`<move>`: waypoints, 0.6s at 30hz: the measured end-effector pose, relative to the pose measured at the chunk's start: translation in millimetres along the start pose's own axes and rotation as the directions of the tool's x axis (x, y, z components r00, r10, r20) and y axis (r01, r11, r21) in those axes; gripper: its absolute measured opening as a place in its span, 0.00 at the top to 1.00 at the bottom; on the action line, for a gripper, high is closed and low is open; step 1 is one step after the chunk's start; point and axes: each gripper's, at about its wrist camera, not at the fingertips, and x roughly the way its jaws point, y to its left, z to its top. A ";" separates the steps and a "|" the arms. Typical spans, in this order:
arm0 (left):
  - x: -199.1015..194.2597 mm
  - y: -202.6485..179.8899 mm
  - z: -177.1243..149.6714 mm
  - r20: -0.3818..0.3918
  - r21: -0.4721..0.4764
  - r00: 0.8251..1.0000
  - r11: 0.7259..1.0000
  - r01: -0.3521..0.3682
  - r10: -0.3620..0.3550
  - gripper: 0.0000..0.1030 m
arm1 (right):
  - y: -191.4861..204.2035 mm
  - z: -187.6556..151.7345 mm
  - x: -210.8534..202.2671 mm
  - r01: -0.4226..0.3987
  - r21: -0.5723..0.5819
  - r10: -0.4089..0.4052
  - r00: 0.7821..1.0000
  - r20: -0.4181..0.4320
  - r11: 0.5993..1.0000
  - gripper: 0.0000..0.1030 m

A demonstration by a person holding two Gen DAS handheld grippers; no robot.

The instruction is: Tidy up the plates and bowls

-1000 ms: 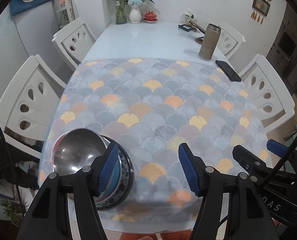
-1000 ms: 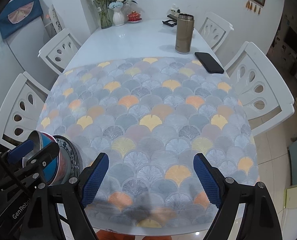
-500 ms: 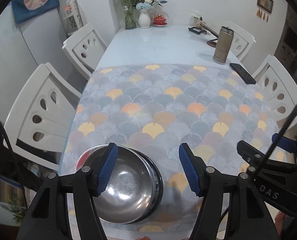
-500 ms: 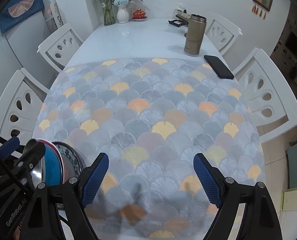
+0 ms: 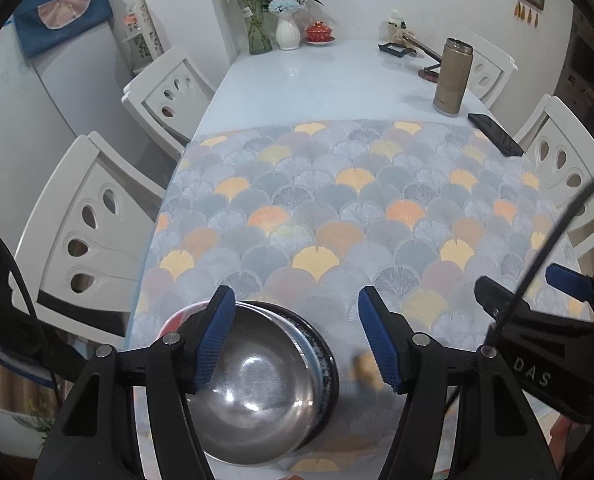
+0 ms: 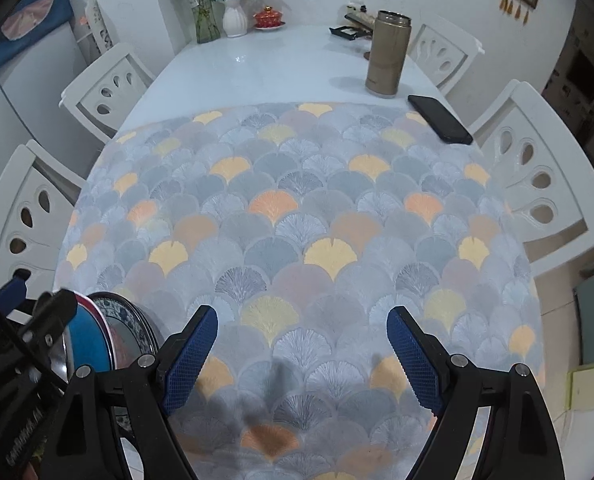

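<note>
A steel bowl [image 5: 253, 384] sits on top of a stack at the near left corner of the patterned cloth [image 5: 337, 216]. Under it are a blue bowl [image 6: 85, 340] and a dark blue-and-white patterned plate [image 5: 325, 356], also in the right wrist view [image 6: 125, 320]. My left gripper [image 5: 293, 340] is open above the stack, its jaws apart over the steel bowl, holding nothing. My right gripper [image 6: 301, 356] is open and empty above the cloth's near edge, right of the stack. It also shows in the left wrist view [image 5: 537, 320].
A tan flask [image 6: 387, 60] and a black phone [image 6: 439, 124] lie at the far right of the white table [image 6: 277, 68]. Vases with flowers [image 6: 233, 16] and a red cup [image 6: 269, 18] stand at the far end. White chairs [image 6: 537, 176] line both sides.
My left gripper has swung left and over the stack, so the steel bowl now lies between its jaws in view. My right gripper has shifted slightly; both stay open.
</note>
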 end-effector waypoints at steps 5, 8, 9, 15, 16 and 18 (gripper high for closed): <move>-6.3 -18.2 -1.3 -0.014 -0.059 1.000 0.998 0.001 -0.001 0.31 | -8.8 8.5 -12.9 0.018 -0.080 -0.014 0.999 0.044 0.997 0.18; -6.7 -34.2 -4.8 -0.036 -0.075 0.999 0.997 -0.008 0.006 0.31 | -24.9 7.2 -14.4 0.020 -0.106 -0.015 0.999 0.040 0.994 0.18; -6.6 -38.5 -6.4 -0.043 -0.082 0.999 0.997 -0.013 0.009 0.31 | -29.5 6.4 -13.7 0.015 -0.105 -0.012 0.999 0.034 0.994 0.18; -18.5 -56.6 -18.4 0.005 -0.116 0.997 0.990 -0.081 0.082 0.25 | -58.9 -1.6 -6.7 -0.014 -0.112 0.012 1.000 -0.017 0.994 0.18; -22.3 -59.6 -18.7 0.020 -0.114 0.996 0.990 -0.087 0.090 0.24 | -61.7 -3.3 -7.2 -0.014 -0.119 0.012 1.000 -0.017 0.993 0.18; -25.8 -64.9 -18.7 0.022 -0.120 0.996 0.989 -0.083 0.086 0.23 | -67.4 -7.3 -9.3 -0.009 -0.138 0.008 1.000 -0.012 0.990 0.18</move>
